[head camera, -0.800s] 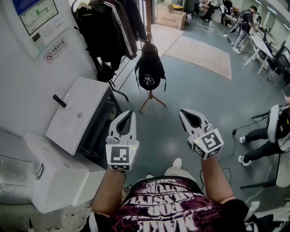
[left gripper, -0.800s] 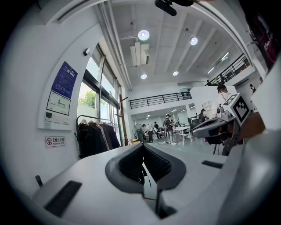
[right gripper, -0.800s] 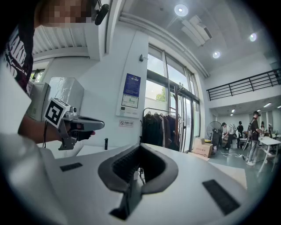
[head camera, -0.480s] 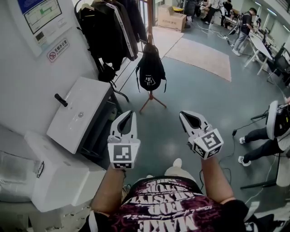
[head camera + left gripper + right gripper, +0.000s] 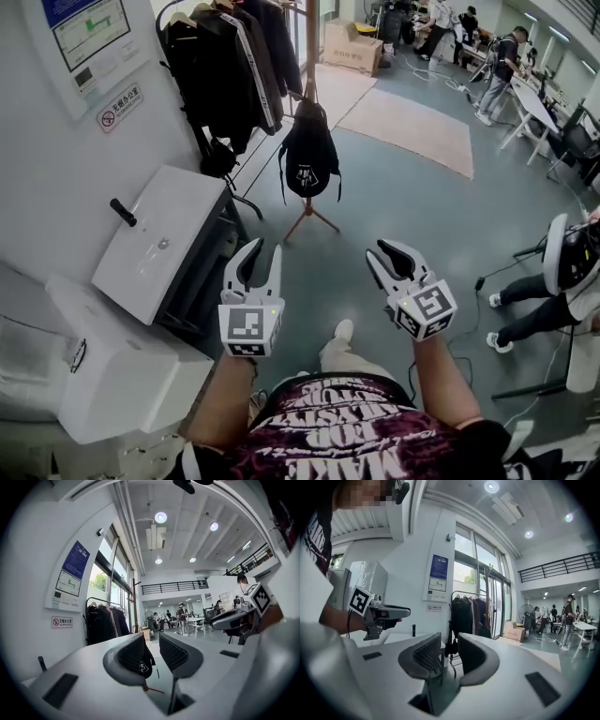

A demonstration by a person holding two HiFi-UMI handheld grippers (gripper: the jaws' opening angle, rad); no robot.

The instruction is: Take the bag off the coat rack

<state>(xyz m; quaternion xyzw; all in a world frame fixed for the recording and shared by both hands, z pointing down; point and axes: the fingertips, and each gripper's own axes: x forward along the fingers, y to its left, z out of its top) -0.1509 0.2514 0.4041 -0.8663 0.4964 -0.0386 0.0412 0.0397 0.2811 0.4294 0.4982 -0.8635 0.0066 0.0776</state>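
A black bag with a small white logo hangs from the wooden coat rack, low on its pole and above the tripod feet. It is some way ahead of both grippers. My left gripper is open and empty, held at waist height. My right gripper stands beside it, also open with nothing between its jaws. In the left gripper view the bag shows far off through the gap of the left gripper. The right gripper view shows its own gripper empty, aimed towards the clothes.
A metal rail of dark coats stands left of the coat rack by the wall. White cabinets line my left side. A cardboard box and a beige rug lie beyond. A seated person is at the right.
Both grippers sit slightly lower in the head view. The person's foot has stepped forward. The bag still hangs on the rack.
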